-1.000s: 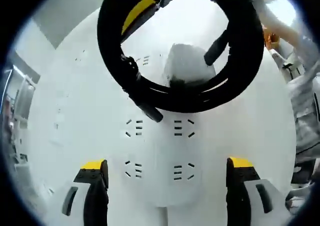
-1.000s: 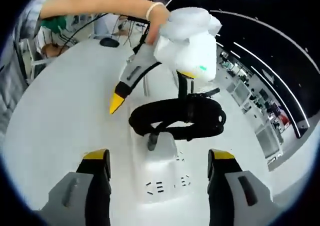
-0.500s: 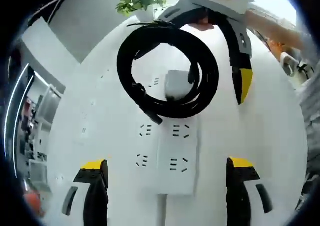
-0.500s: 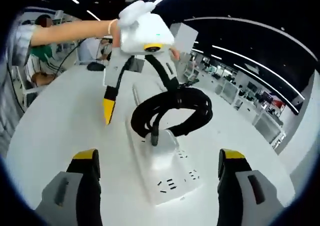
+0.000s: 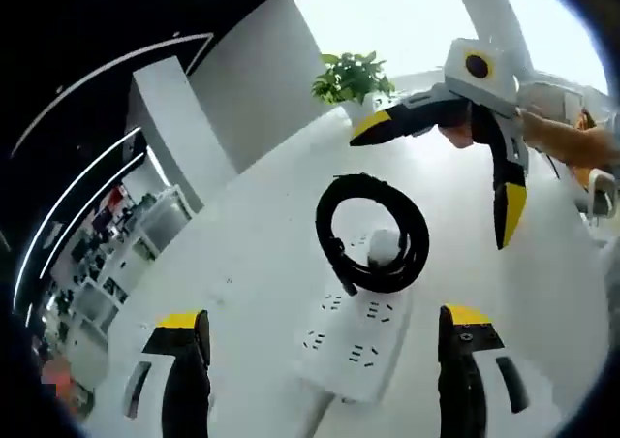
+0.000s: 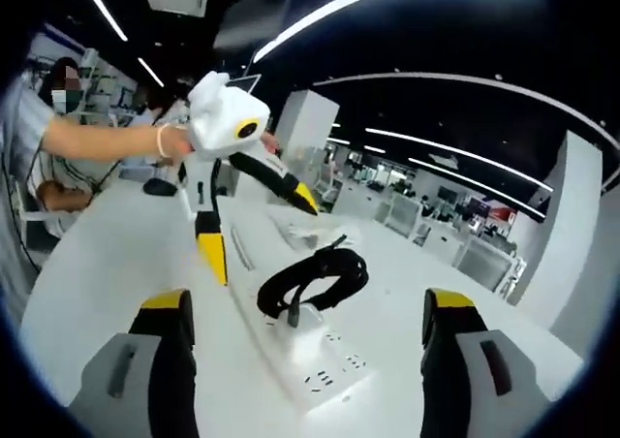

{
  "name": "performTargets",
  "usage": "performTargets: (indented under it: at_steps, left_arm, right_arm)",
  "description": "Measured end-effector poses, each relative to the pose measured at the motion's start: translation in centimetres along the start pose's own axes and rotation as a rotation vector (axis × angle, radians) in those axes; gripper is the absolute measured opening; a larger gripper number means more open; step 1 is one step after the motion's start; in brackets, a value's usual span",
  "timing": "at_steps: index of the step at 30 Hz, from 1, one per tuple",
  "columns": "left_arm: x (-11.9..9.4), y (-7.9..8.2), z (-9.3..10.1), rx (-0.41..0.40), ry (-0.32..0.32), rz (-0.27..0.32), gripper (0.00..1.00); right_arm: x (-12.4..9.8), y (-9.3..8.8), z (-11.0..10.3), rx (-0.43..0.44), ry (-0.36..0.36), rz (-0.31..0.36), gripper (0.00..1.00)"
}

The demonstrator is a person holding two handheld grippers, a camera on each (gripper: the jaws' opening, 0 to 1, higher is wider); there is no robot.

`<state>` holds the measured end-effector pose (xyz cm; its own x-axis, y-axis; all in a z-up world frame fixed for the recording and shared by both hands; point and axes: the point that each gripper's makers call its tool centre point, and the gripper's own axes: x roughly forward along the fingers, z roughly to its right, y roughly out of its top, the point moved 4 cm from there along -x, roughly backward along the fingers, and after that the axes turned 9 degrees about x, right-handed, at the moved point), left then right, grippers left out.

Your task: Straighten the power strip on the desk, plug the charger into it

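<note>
A white power strip (image 5: 354, 349) lies on the white desk (image 5: 242, 264), its free sockets towards me. A white charger (image 5: 385, 247) sits on its far end, ringed by its coiled black cable (image 5: 334, 234). My left gripper (image 5: 323, 317) is open, raised above the strip's near end. The right gripper (image 5: 441, 172) hangs open beyond the coil, yellow tips spread. In the right gripper view the strip (image 6: 308, 360), charger (image 6: 291, 324) and cable (image 6: 320, 275) lie ahead of my open right gripper (image 6: 310, 299); the left gripper (image 6: 259, 228) hovers open behind them. Whether the charger is plugged in is unclear.
A potted plant (image 5: 354, 75) stands at the desk's far edge. A person's hand (image 6: 174, 142) holds the left gripper, and a seated person (image 6: 39, 128) is at the left. A dark object (image 6: 160, 186) lies on the desk behind. Shelving and office desks fill the background.
Both grippers have lifted and drawn back from the strip, so strip and coil look smaller and more room shows. Strip, charger and cable lie as before. Both stay open.
</note>
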<state>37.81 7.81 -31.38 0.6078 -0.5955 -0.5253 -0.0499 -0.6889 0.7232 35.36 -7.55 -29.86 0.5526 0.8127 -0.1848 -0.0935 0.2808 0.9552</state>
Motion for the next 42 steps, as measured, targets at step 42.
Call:
performTargets:
  at_steps: [42]
  left_arm:
    - [-13.4, -3.0, 12.2, -0.531, 0.305, 0.461, 1.0]
  right_arm:
    - [-13.7, -5.5, -7.2, 0.265, -0.379, 0.021, 0.91]
